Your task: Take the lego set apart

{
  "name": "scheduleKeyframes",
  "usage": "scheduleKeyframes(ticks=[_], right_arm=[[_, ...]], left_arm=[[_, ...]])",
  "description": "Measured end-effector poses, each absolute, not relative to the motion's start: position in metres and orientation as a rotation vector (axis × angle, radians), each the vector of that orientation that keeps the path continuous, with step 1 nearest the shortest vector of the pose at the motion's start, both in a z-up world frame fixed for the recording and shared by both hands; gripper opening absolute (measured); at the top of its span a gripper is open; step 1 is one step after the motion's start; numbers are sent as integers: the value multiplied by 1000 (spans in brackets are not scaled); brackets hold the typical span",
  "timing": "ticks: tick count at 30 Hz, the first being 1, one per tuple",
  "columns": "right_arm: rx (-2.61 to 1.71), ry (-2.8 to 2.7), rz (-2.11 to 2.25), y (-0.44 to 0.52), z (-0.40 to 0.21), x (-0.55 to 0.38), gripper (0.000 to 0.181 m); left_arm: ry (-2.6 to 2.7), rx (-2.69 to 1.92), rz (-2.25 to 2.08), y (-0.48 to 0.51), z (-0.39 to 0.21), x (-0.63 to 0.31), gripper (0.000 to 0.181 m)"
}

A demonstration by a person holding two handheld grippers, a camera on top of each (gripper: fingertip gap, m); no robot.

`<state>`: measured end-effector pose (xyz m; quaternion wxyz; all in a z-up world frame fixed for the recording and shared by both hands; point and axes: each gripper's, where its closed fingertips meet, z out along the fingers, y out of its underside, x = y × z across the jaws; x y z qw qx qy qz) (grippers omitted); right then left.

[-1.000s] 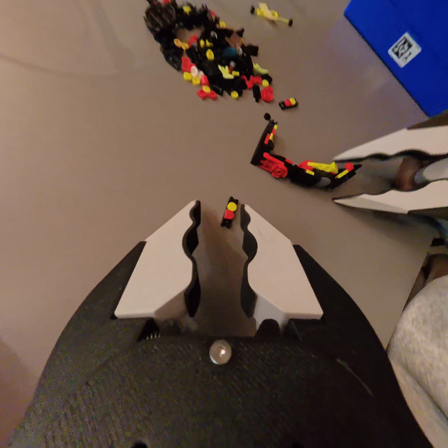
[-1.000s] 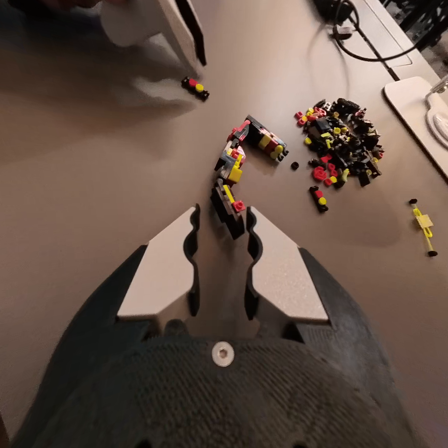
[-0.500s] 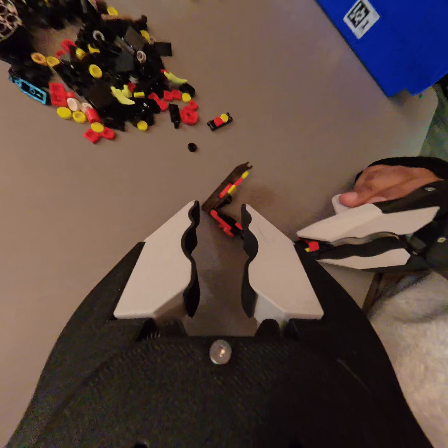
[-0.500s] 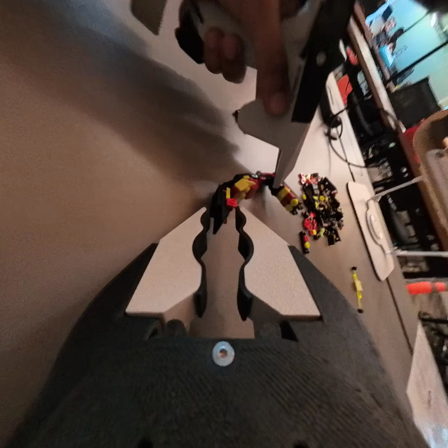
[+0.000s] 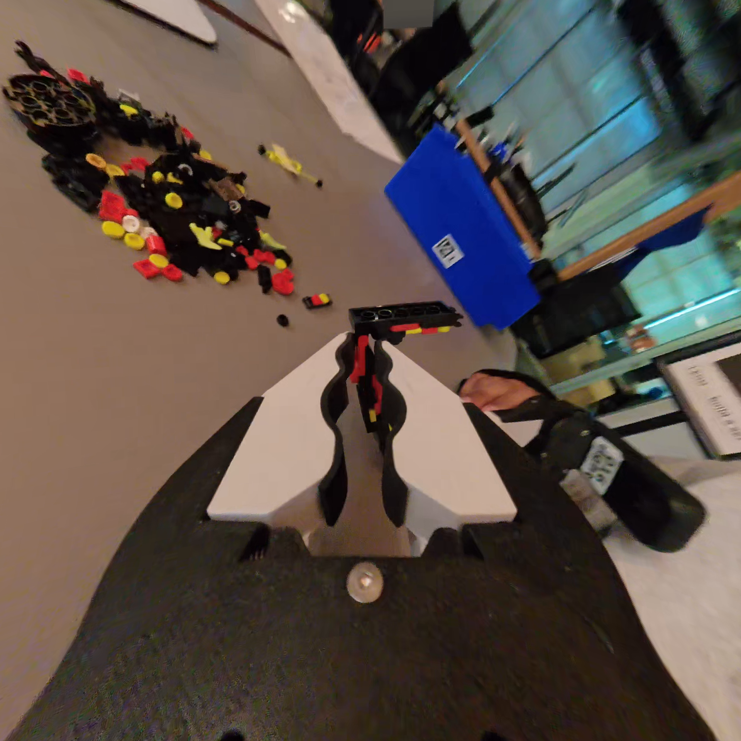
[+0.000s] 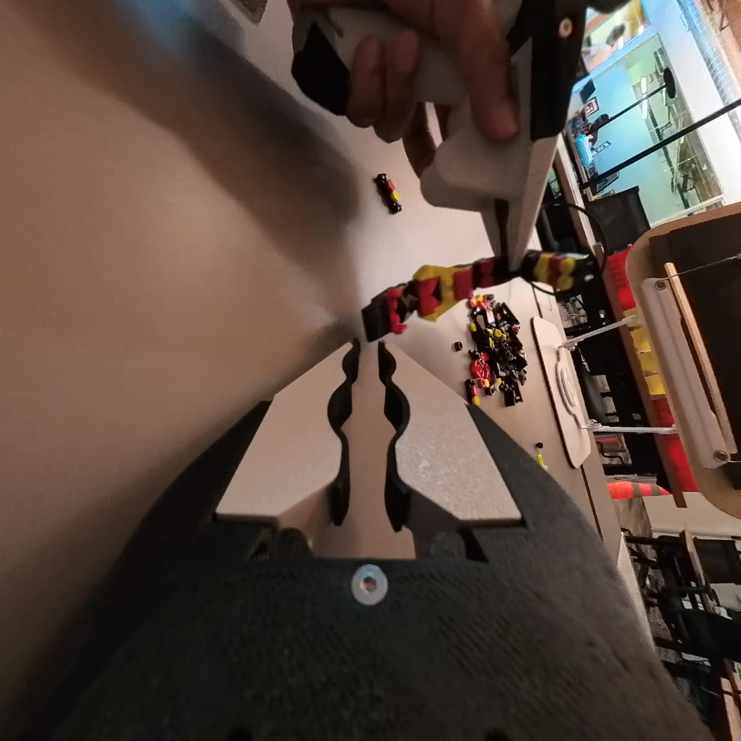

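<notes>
The lego assembly [image 6: 437,288] is a chain of black, red and yellow bricks, held up off the table. My left gripper [image 5: 363,341] is shut on it; a black studded plate [image 5: 405,314] sticks out past its fingertips and more bricks run back between its fingers. In the right wrist view the left gripper [image 6: 509,256] comes down from above and clamps the chain's far end. My right gripper [image 6: 367,343] has its jaws almost closed, and the chain's black near end [image 6: 375,322] sits right at its fingertips, seemingly pinched there.
A pile of loose bricks [image 5: 172,208] lies on the brown table, also in the right wrist view [image 6: 495,353]. Small built bits [image 5: 316,300] [image 6: 388,192] and a yellow axle piece [image 5: 288,164] lie apart. A blue box [image 5: 461,236] stands at the table's far right. Tip to tip, the grippers are about 11 cm apart. The yellow axle piece [image 5: 288,164] sits 25 cm or so from the ends of my left fingers.
Both grippers closed on the assembly and lifted it off the table. The left gripper moved from the small bit to the assembly. Both views have tilted up.
</notes>
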<state>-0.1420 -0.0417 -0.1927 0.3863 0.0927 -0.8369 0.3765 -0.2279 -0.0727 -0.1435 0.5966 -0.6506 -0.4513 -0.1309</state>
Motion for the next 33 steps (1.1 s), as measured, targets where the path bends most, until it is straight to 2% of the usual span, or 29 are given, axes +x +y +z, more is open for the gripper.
scheduleKeyframes(ticks=[5,10,14,20,23,27,29,33], right_arm=[[132,-2091,1080,-38,-175,-147,23],[-161,-1945,1451,-17,-126,-162,25],[-180,-1913,1554,-16,-116,-159,35],[-117,-1896,1652,-32,-109,-140,24],[-164,-1935,1765,-32,-105,-137,10],[-402,-2089,2065,-29,-101,-137,9],[-602,-2165,2218,-26,-102,-141,9],[-747,-2170,2300,-25,-103,-146,9]], left_arm=[[-994,-1490,-376,-70,-139,-219,8],[-879,-1522,-561,-52,-135,-192,7],[-779,-1541,-713,-36,-133,-167,7],[-639,-1733,-723,-17,-146,-136,7],[-566,-1745,-720,-15,-142,-128,10],[-465,-1770,-701,-14,-138,-118,13],[-458,-1778,-656,-13,-138,-120,8],[-456,-1755,-660,-13,-137,-121,5]])
